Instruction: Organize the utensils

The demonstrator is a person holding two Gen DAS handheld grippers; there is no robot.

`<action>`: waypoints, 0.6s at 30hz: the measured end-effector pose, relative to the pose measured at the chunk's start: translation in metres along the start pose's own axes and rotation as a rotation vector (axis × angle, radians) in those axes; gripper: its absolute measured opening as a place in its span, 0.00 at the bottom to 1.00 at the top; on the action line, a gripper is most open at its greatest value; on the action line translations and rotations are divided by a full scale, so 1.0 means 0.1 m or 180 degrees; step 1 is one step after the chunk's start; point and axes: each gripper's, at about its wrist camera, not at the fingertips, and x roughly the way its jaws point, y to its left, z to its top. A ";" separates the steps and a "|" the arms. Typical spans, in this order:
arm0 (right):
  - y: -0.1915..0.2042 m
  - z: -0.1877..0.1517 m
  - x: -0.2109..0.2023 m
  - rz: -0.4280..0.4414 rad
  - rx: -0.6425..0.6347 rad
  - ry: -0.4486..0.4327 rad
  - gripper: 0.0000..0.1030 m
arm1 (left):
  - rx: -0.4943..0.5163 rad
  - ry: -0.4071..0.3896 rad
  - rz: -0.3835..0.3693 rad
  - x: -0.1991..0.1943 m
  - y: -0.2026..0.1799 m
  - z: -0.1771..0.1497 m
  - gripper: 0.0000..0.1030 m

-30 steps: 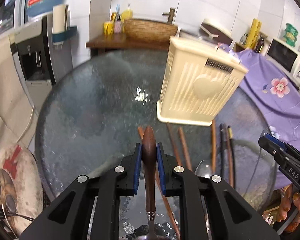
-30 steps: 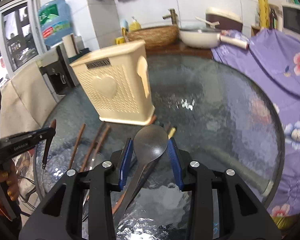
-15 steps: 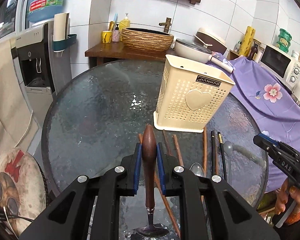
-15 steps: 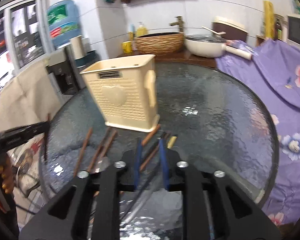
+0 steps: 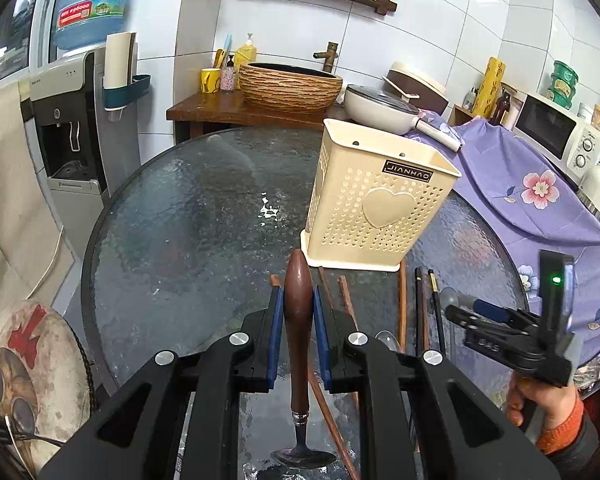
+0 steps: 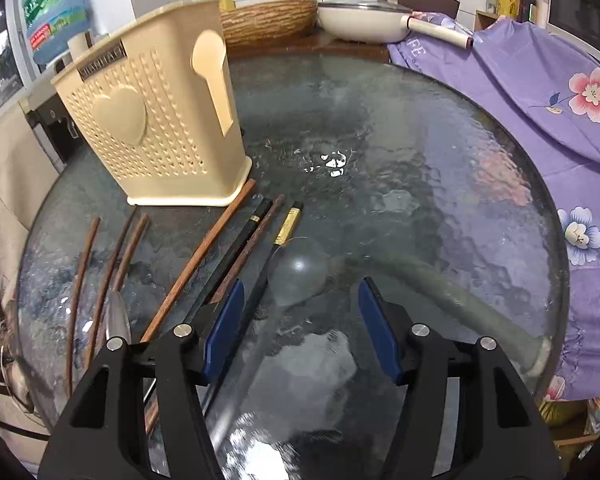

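Utensils: brown wooden chopsticks (image 6: 196, 256) and black gold-banded chopsticks (image 6: 236, 252) lie fanned on my round textured glass table (image 6: 400, 168), just in front of the cream perforated plastic holder (image 6: 156, 120).
Left gripper (image 5: 296, 320): my jaws are clamped on the dark wooden handle of a metal spoon (image 5: 298, 316), in front of the holder.
Right gripper (image 6: 300, 320): my jaws have just been opening and grip nothing; the grey ladle (image 6: 300, 270) lies on the glass right of the holder, beyond my pads.
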 end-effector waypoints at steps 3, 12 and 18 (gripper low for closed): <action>0.05 0.01 0.09 -0.0073 0.0007 0.0019 0.54 | 0.0007 0.0001 -0.0004 0.01 -0.01 0.00 0.15; 0.11 0.05 0.28 -0.0251 -0.0048 0.0024 0.42 | 0.0012 0.0029 -0.0011 0.06 -0.01 0.00 0.15; 0.10 0.06 0.25 -0.0143 -0.0084 0.0009 0.36 | 0.0002 0.0027 -0.0011 0.06 -0.01 0.01 0.15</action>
